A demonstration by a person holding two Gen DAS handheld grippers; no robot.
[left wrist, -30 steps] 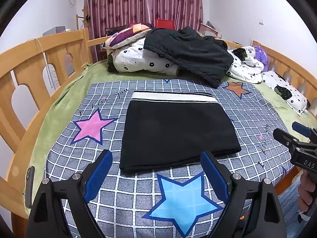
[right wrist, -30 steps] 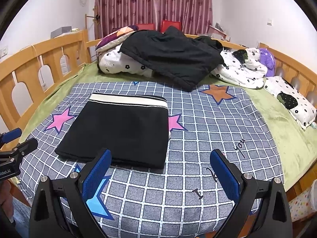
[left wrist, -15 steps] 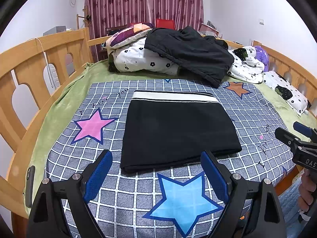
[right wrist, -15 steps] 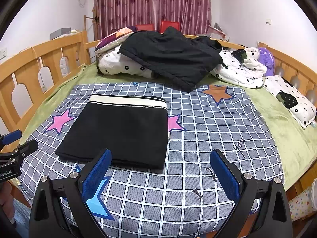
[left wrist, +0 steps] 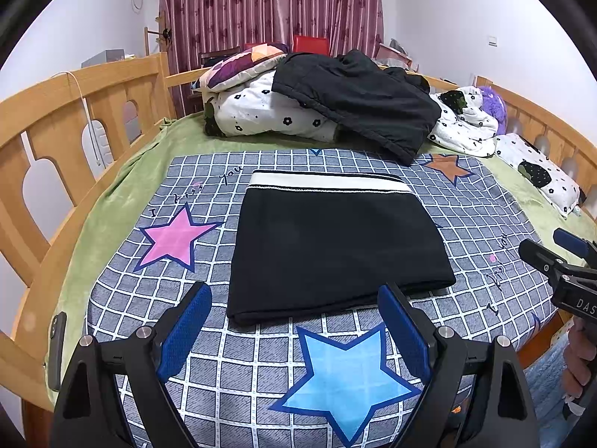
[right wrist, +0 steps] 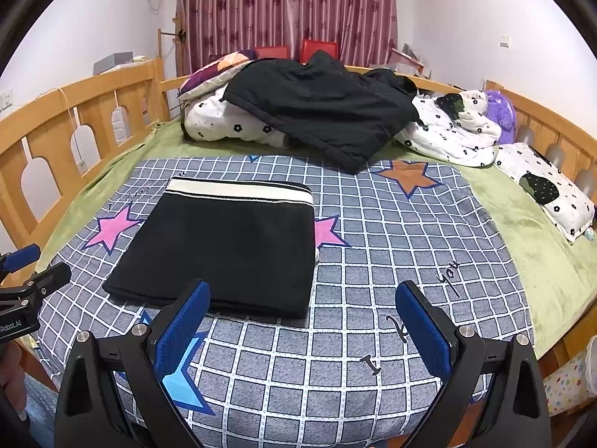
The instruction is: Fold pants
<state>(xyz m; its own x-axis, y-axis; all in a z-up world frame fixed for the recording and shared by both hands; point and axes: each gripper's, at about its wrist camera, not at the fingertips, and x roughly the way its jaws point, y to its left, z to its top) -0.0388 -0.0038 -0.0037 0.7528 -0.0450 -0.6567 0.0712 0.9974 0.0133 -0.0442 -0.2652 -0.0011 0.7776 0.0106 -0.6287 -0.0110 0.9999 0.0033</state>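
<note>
Both tongs are held wide apart and empty above the near edge of the bed: the left tongs [left wrist: 294,321] are poised just short of the pants' near fold, and the right tongs [right wrist: 304,321] are set further right, over the checked blanket [right wrist: 391,246]. The pants [left wrist: 332,239] are laid as a flat, squared packet in the middle of that blanket, with the pale waistband [left wrist: 328,183] turned to the far side and the near fold facing the tongs; by this arrangement the folding is judged finished or nearly so, and nothing is gripped. How many layers are stacked cannot be told, since only the top face and a thin near edge are shown. The person is cut off at the frame edges. A dark jacket [right wrist: 324,108] is heaped on the bedding behind.
</note>
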